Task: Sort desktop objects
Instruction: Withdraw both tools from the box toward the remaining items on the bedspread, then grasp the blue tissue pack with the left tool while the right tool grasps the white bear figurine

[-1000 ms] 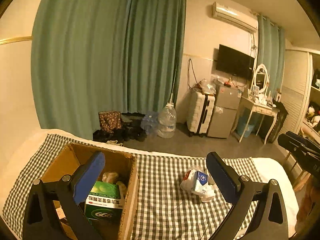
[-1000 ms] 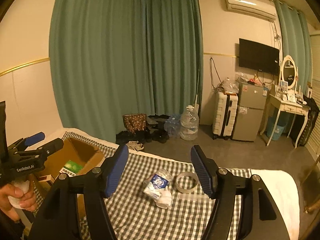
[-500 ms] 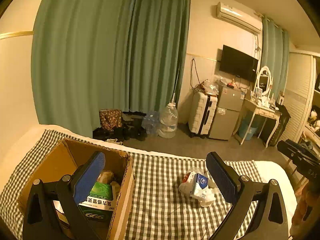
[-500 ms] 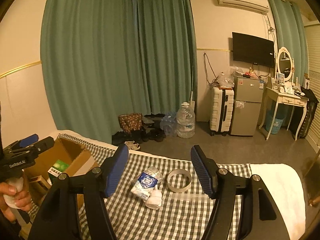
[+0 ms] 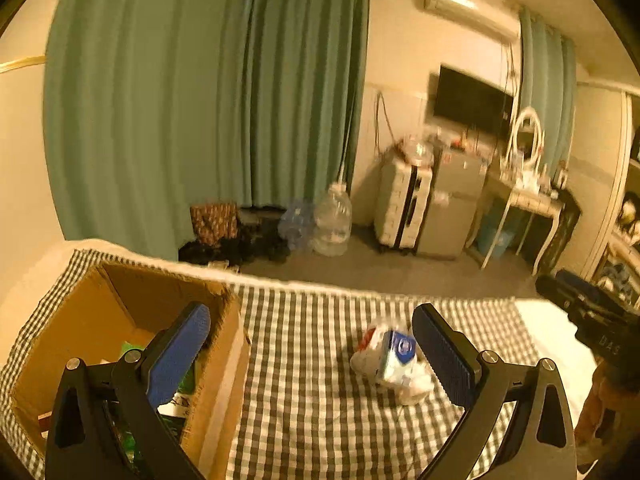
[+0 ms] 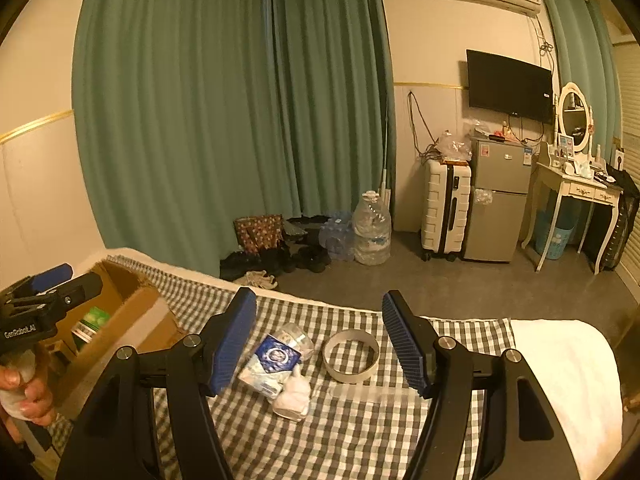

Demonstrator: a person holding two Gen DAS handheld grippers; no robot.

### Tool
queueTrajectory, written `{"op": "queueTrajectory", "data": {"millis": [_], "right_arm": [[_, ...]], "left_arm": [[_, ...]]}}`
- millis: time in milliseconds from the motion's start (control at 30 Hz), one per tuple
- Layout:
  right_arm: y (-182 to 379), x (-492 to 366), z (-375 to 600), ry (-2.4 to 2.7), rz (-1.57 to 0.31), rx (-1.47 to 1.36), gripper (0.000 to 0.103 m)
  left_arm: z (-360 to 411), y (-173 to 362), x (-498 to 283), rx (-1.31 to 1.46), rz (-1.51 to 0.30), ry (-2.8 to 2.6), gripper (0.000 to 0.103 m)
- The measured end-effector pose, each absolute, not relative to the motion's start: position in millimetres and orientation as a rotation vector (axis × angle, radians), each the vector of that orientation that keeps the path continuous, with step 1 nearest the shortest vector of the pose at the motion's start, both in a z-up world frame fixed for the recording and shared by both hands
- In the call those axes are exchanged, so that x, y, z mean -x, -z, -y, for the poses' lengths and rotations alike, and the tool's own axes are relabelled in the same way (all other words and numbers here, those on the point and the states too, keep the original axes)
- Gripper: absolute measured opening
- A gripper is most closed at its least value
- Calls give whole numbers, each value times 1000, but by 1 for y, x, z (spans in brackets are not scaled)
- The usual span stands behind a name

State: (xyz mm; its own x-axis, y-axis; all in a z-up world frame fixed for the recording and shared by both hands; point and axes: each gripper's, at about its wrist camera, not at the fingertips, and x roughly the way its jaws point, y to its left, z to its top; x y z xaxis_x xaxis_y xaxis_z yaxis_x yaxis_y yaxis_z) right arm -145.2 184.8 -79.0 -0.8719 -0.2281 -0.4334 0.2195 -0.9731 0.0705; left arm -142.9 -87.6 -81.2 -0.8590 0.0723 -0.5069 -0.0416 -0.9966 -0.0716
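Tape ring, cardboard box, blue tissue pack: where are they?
tape ring [image 6: 351, 376]: right wrist view, near rim.
cardboard box [image 5: 218, 376]: left wrist view, right outer wall.
blue tissue pack [image 6: 275, 356]: right wrist view, blue printed face.

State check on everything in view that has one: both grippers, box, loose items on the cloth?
left gripper: open, nothing between the pads
right gripper: open, empty, above the loose items
cardboard box: open at the top, packages inside
tissue pack: lying flat on the checked cloth
tape ring: lying flat, beside the pack
clear ruler: lying flat, near side of the ring
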Motion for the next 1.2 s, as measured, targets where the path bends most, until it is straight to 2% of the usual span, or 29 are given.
{"op": "queueTrajectory", "data": {"millis": [333, 667, 867, 1033, 1200], "right_arm": [[104, 168, -186, 2804, 50, -751, 66], [116, 200, -180, 2783, -105, -788, 66], [164, 216, -195, 2676, 136, -960, 67], [192, 217, -190, 2607, 123, -1026, 67], [213, 218, -211, 2597, 286, -1107, 67]], "left_arm": [[49, 113, 161, 908, -41, -2888, 103], [35, 153, 185, 1012, -49, -2808, 103], [28, 184, 203, 1091, -83, -2767, 103], [19, 208, 216, 1141, -55, -2725, 103], [15, 228, 224, 1181, 24, -2688, 103]]}}
